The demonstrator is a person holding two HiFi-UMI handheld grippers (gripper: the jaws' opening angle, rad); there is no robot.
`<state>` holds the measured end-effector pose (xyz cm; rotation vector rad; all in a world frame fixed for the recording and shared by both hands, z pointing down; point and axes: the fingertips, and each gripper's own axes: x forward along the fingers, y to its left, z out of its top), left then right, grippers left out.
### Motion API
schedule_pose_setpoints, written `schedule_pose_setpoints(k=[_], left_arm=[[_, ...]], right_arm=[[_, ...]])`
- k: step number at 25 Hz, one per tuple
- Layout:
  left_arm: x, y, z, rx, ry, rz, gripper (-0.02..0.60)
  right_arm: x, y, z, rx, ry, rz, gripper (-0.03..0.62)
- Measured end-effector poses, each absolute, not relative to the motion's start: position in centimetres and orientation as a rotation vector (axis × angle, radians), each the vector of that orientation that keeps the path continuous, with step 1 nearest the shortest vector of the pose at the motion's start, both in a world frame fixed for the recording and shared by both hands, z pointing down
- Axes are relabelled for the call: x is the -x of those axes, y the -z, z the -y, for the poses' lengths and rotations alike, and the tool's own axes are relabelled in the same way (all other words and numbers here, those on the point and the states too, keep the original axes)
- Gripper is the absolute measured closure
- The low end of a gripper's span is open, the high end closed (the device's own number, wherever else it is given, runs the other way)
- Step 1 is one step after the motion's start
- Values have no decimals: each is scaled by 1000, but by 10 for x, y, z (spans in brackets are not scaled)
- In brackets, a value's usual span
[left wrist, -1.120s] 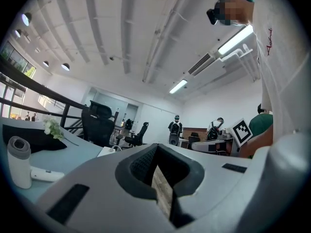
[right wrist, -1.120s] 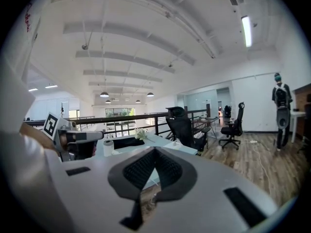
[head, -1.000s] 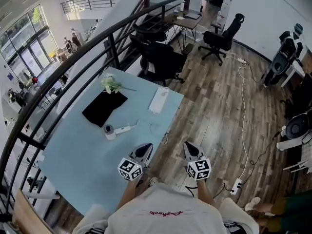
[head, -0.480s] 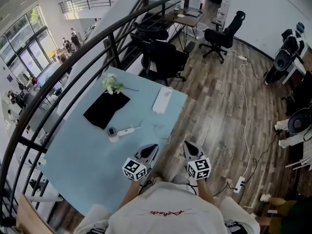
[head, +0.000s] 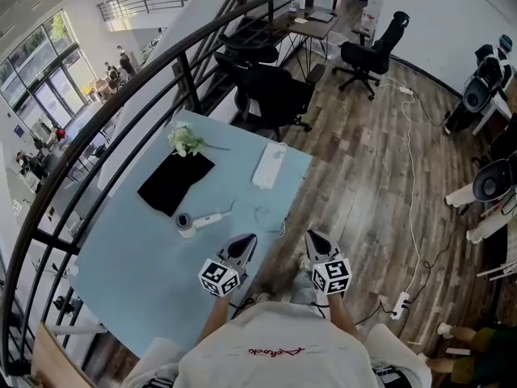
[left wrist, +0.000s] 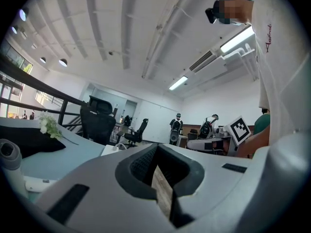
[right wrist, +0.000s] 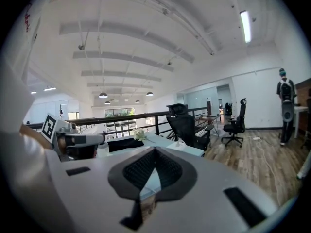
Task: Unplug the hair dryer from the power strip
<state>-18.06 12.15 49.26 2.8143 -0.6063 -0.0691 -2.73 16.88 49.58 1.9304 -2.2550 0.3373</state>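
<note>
Grippers: my left hand-held gripper [head: 245, 242] and right hand-held gripper [head: 314, 238] were closed, empty.
Plan: I needed to steady the power strip [head: 269, 165] and unplug the hair dryer [head: 195, 219] squarely.

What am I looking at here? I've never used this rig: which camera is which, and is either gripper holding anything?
There is no robot arm: a person holds a two-jaw gripper in each hand. The head view comes from a camera on the person's head, looking steeply down. In it the left gripper shows at left and the right gripper at right. The two gripper views come from cameras riding on each gripper, looking along its jaws. Both pairs of jaws are shut with nothing between them. On the blue table lie the hair dryer, the power strip, a black cloth and flowers. Both grippers are short of the dryer and touch nothing.
</note>
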Motion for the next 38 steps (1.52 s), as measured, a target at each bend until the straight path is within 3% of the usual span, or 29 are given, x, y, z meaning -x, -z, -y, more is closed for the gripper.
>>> schedule_pose_setpoints(k=[29,38], left_arm=[[41,-477,47,-2724,-61,1093,574],[24,-459,68,-2690,-75,1231,574]], right_arm=[[-153,-489,27,-1631,-369,2544,577],[-187,-494,57,-1561,-405,2618,577]])
